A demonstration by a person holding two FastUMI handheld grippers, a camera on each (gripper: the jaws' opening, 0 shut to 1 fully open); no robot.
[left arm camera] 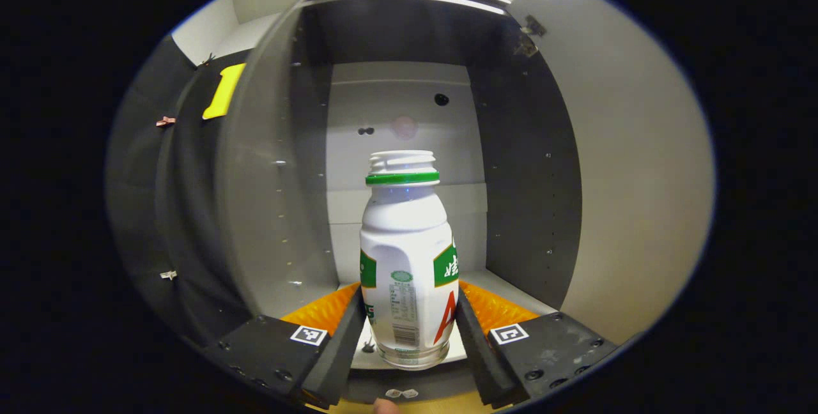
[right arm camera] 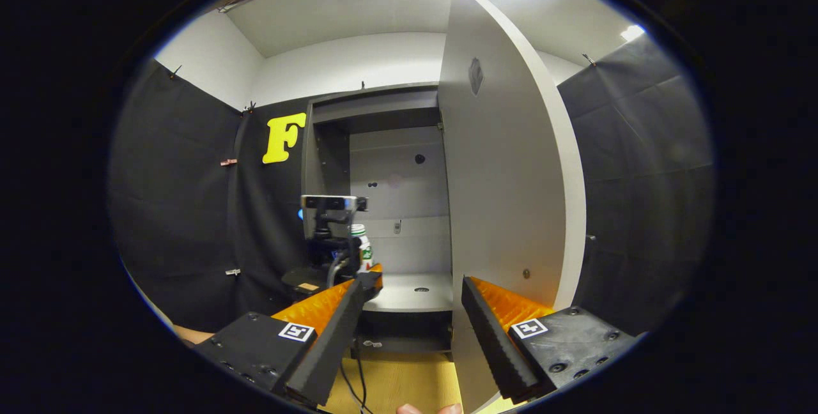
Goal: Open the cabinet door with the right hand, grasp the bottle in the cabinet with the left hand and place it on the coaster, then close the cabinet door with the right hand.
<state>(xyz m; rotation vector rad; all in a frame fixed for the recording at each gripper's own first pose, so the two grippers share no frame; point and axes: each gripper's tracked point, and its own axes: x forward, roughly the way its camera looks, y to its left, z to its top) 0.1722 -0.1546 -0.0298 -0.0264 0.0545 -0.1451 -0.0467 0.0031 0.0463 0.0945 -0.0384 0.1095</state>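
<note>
A white bottle with a green neck ring and no cap stands upright at the front of the grey cabinet. My left gripper is shut on its lower body, one finger against each side. The cabinet door hangs wide open on the right. In the right gripper view, my right gripper is open with nothing held, level with the bottom corner of the open door. Farther off there, the left gripper reaches onto the cabinet's shelf, with the bottle just behind it.
The cabinet's dark side walls close in on both sides of the bottle. A wooden tabletop lies below the cabinet, with a black cable trailing across it. Black booth cloth hangs left and right.
</note>
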